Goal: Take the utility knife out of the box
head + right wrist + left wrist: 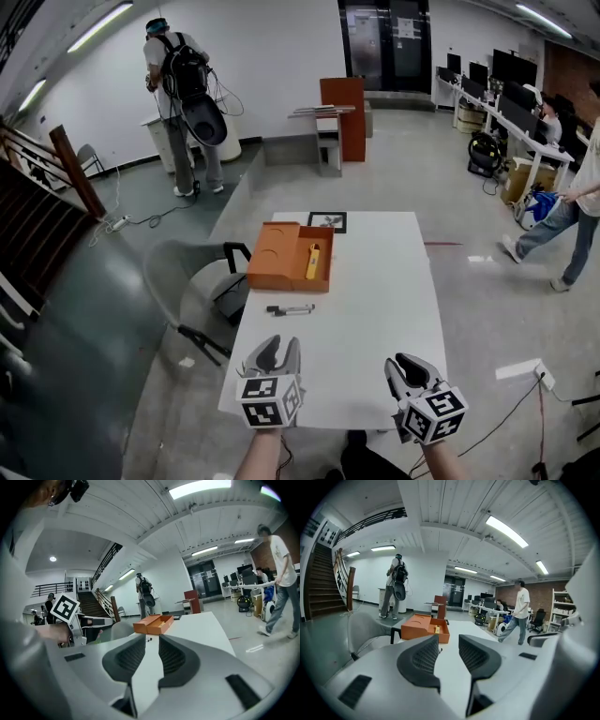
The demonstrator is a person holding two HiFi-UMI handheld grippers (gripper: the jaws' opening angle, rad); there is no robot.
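The yellow utility knife [312, 261] lay lengthwise in the open orange box [277, 255], far across the worktop [375, 309], ahead of the nearer left hand-held gripper [279, 349] and the right hand-held gripper [412, 367], both narrowly parted and empty.

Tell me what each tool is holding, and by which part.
Nothing. The left tool and the right tool both have jaws apart and empty; the utility knife lies in the orange box.
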